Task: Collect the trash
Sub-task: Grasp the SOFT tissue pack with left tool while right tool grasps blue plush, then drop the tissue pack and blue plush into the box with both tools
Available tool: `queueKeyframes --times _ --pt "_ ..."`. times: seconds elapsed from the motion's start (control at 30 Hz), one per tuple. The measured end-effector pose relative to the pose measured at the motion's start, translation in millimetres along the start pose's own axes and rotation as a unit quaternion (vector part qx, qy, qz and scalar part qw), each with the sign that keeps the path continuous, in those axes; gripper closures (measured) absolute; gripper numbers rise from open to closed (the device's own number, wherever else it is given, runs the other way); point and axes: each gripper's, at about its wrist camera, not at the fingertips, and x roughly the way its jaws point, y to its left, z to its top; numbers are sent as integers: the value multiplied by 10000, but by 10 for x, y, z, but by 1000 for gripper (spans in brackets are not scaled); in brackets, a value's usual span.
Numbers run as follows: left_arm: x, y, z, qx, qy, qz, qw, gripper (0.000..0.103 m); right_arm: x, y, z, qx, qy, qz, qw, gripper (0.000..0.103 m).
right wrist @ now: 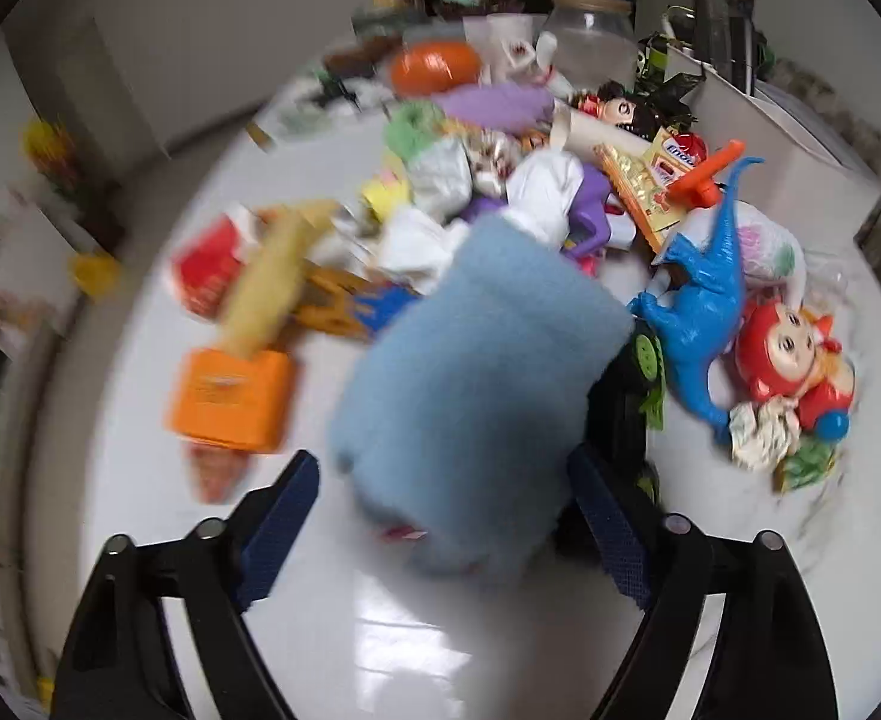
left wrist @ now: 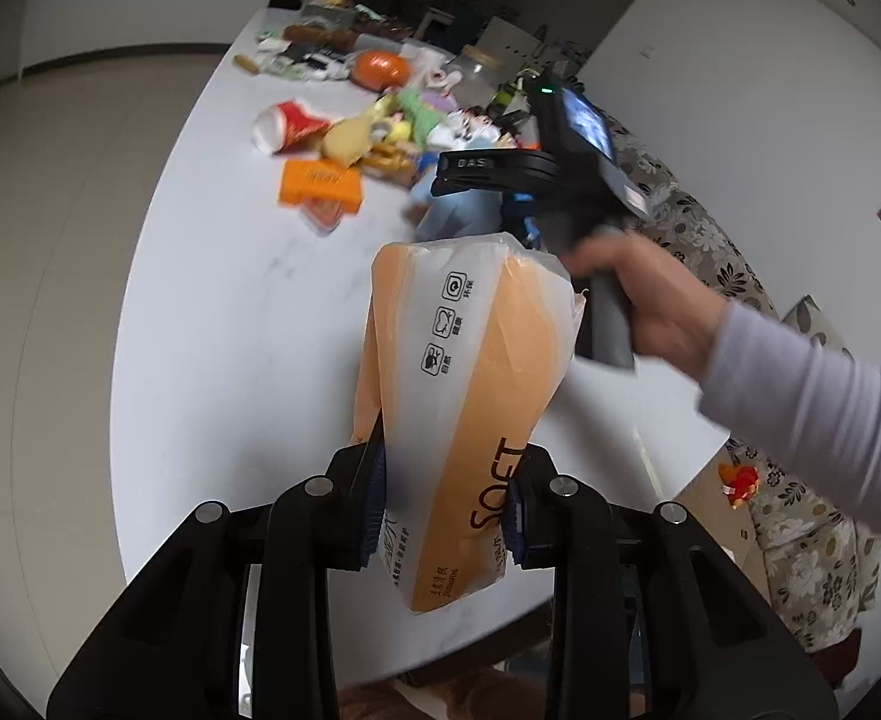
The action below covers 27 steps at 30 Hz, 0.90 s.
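My left gripper [left wrist: 449,507] is shut on an orange and white tissue pack wrapper [left wrist: 470,372] and holds it above the white table [left wrist: 230,324]. My right gripper [right wrist: 443,516] is open above the table, with its jaws on either side of a light blue cloth [right wrist: 476,372] that lies on the table; touching or apart I cannot tell. The right gripper also shows in the left wrist view [left wrist: 476,171], held by a hand [left wrist: 650,294] over the blue cloth [left wrist: 452,216]. The right wrist view is blurred.
A heap of toys and litter fills the far table: an orange box [right wrist: 230,396], a red and white paper cup [left wrist: 287,126], a blue dinosaur [right wrist: 698,300], a red doll [right wrist: 794,360], crumpled wrappers [right wrist: 761,429], an orange ball [left wrist: 380,67] and a glass jar [right wrist: 590,30]. A floral sofa [left wrist: 800,510] stands right.
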Motion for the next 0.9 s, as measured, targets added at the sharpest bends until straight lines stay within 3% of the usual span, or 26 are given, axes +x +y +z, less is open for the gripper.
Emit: queueKeyframes --times 0.03,0.1,0.2,0.23,0.43,0.6,0.7,0.77,0.9 --pt "-6 18 -53 -8 33 68 10000 73 58 12 2 -128 57 -137 9998 51" --pt "-41 33 -114 -7 26 156 9999 73 33 -49 -26 -93 76 -24 9999 60" --pt "-112 13 -162 15 -32 185 9998 73 -305 -235 -103 166 -157 493 9985 70" --pt "-132 -15 -168 45 -46 178 9998 73 -414 -275 -131 204 -216 637 9975 80" --pt "-256 -406 -308 335 -126 189 9992 73 -1495 -707 -671 293 -750 1818 9800 83" --pt "-239 -884 -632 453 126 20 9989 73 -2156 -1144 -1390 120 -814 2480 9653 83" --pt "-140 -1210 -941 493 515 -172 9973 73 -2347 -1431 -1935 107 -541 2734 9603 83" --pt "-15 -1427 -1199 475 844 -360 9946 73 -2374 -1584 -2342 -93 -247 2582 9657 83" --pt "484 -1626 -1769 289 1503 -526 9868 73 -2084 -1857 -3142 -143 535 2481 9672 83"
